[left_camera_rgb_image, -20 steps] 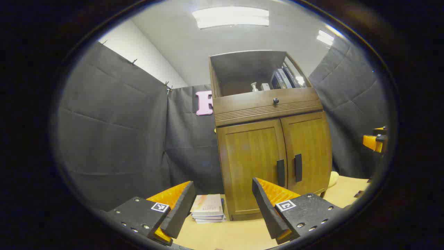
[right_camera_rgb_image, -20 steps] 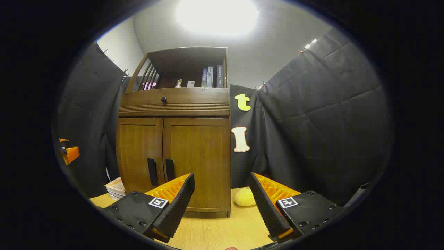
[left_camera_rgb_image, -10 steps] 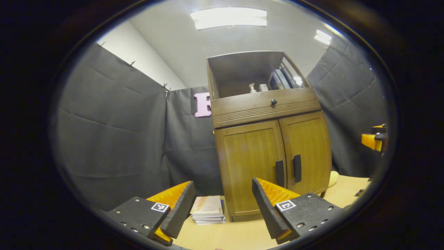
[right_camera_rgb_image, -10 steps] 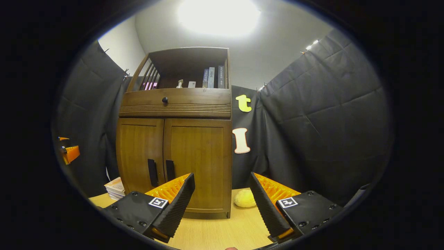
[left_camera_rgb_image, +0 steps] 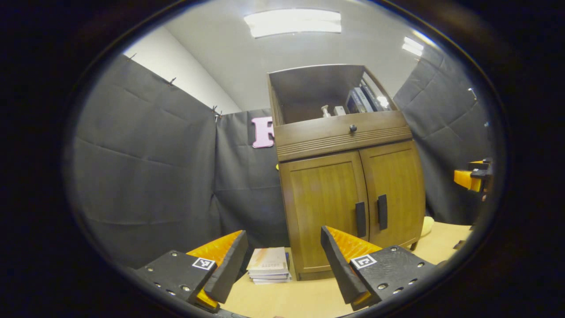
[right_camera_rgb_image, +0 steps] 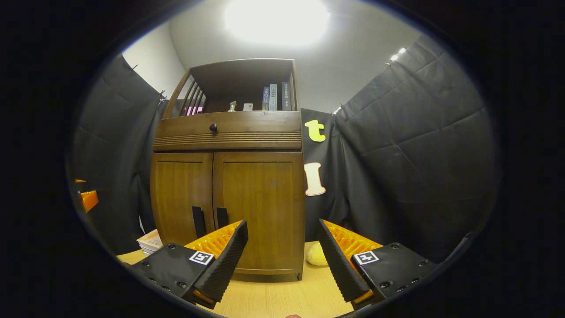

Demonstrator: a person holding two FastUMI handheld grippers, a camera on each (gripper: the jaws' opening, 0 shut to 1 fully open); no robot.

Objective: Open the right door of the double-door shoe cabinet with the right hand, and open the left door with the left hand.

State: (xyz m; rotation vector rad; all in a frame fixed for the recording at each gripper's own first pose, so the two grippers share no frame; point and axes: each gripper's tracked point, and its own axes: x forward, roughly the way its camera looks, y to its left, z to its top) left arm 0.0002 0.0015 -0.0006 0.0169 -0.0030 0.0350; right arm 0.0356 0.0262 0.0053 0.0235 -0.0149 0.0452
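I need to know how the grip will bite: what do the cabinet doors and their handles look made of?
Right door and left door: apparently wood or veneer, satin brown, grain visible. Handles: matte black bars, metal or plastic, unclear.

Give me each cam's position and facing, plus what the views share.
Left gripper view: rides the left tool, low, left of the shoe cabinet, facing its closed doors; own open fingers show.
Right gripper view: rides the right tool, low, right of the shoe cabinet; own open fingers show.
Shared: cabinet, book stack, each other's tool at frame edge.
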